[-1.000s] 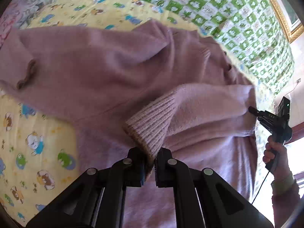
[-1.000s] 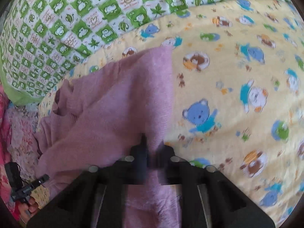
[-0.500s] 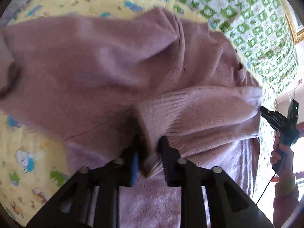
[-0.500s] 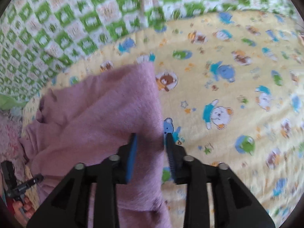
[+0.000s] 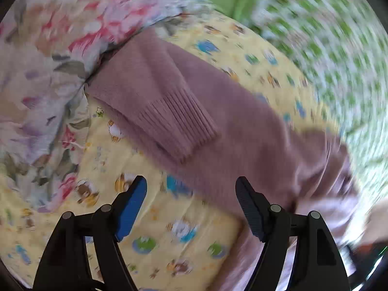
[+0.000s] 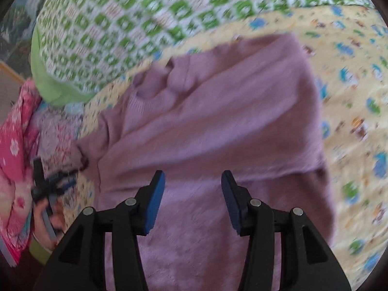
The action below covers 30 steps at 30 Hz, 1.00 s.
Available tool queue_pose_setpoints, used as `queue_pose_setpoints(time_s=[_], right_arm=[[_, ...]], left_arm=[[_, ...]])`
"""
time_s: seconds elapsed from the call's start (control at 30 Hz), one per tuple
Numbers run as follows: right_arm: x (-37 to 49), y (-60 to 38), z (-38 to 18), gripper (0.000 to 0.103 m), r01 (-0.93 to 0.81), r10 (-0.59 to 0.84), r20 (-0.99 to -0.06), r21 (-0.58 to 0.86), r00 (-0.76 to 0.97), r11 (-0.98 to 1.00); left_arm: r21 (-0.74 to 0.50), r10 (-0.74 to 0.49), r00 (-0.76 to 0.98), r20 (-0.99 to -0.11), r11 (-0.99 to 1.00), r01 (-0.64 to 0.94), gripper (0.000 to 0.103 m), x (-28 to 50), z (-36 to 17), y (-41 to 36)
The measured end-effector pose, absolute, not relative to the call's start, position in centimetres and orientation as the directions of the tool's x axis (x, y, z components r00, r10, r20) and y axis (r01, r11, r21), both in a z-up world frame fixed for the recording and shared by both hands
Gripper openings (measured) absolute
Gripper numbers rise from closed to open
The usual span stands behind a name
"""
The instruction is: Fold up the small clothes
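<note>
Here the mauve knitted sweater [image 5: 242, 111] lies spread on the yellow cartoon-print blanket [image 5: 155, 220] that covers the bed, and everything else sits around it. In the left wrist view 1 sleeve [image 5: 155, 101] is folded across the sweater's body, its ribbed cuff [image 5: 184, 128] lying flat on top with the cuff's edge pointing toward the camera. The left hand-held gripper [image 5: 191, 194] hangs above the sweater's near edge with its 2 fingers spread wide and nothing between them; bare blanket shows under the blue-padded finger [image 5: 131, 206], while the other finger sits over the knit. A floral quilt [image 5: 48, 48] presses against the sweater's far-left corner, and a green-and-white checked quilt [image 5: 339, 48] runs along its far side, blurred in this view. In the right wrist view the right hand-held gripper [image 6: 192, 189] is likewise wide apart and empty, poised over the middle of the sweater [image 6: 218, 121], where a folded edge crosses the body just ahead of the fingertips. To the right of the sweater's straight side edge the blanket [image 6: 359, 97] lies open; to its left a pink patterned fabric [image 6: 17, 145] crowds in, and the left gripper [image 6: 48, 186] shows there, blurred, in a hand [image 6: 48, 220].
</note>
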State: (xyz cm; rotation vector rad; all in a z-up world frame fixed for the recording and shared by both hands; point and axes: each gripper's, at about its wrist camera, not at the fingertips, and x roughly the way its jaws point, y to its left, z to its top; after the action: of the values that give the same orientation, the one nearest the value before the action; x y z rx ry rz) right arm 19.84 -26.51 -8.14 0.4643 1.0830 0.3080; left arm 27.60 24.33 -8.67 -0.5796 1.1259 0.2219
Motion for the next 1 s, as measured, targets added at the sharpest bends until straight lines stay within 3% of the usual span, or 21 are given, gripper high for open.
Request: queue_pose_setpoints(time_s=[0.07, 0.13, 0.2, 0.37, 0.5, 0.63, 0.77, 0.83, 0.9, 1.0], right_arm=[[19.9, -25.6, -8.6, 0.050, -0.025, 0.469, -0.776, 0.507, 0.421, 0.862], [19.9, -25.0, -8.9, 0.050, -0.031, 0.470, -0.781, 0.503, 0.410, 0.864], [19.9, -25.0, -8.8, 0.050, -0.033, 0.467, -0.784, 0.498, 0.410, 0.866], [19.9, -25.3, -8.3, 0.050, -0.036, 0.466, -0.770, 0.502, 0.436, 0.864], [19.7, -26.2, -8.1, 0.050, -0.015, 0.464, -0.758, 0.516, 0.459, 0.857], [19.2, -27.3, -7.4, 0.050, 0.017, 0.457, -0.743, 0.532, 0.489, 0.846], [18.3, -28.9, -6.6, 0.050, 0.046, 0.428, -0.735, 0.527, 0.526, 0.849], [17.9, -30.1, -6.6, 0.050, 0.079, 0.411, -0.738, 0.528, 0.535, 0.845], [17.5, -31.1, -6.9, 0.050, 0.117, 0.397, -0.744, 0.532, 0.538, 0.839], [16.9, -32.7, -7.8, 0.050, 0.166, 0.380, -0.760, 0.531, 0.527, 0.831]], left_arm=[[-0.397, -0.165, 0.449, -0.878, 0.775, -0.491, 0.075, 28.8, -9.2, 26.1], [-0.404, -0.167, 0.443, -0.881, 0.753, -0.519, 0.061, 29.8, -10.0, 27.4], [-0.415, -0.199, 0.419, -0.886, 0.742, -0.527, 0.006, 30.7, -11.0, 27.9], [-0.436, -0.189, 0.494, -0.848, 0.778, -0.451, 0.005, 29.3, -8.9, 26.3], [-0.524, -0.288, 0.576, -0.765, 0.798, -0.297, 0.005, 27.9, -4.3, 20.5], [-0.629, -0.477, 0.603, -0.639, 0.776, -0.052, 0.005, 27.8, 0.8, 10.6], [-0.715, -0.679, 0.523, -0.515, 0.677, 0.175, 0.006, 29.3, 4.3, -1.7], [-0.723, -0.750, 0.427, -0.505, 0.638, 0.264, 0.014, 29.9, 4.3, -8.1], [-0.718, -0.786, 0.308, -0.536, 0.616, 0.324, 0.044, 30.0, 2.9, -13.3], [-0.663, -0.749, 0.243, -0.617, 0.661, 0.352, 0.048, 28.8, 0.4, -15.8]])
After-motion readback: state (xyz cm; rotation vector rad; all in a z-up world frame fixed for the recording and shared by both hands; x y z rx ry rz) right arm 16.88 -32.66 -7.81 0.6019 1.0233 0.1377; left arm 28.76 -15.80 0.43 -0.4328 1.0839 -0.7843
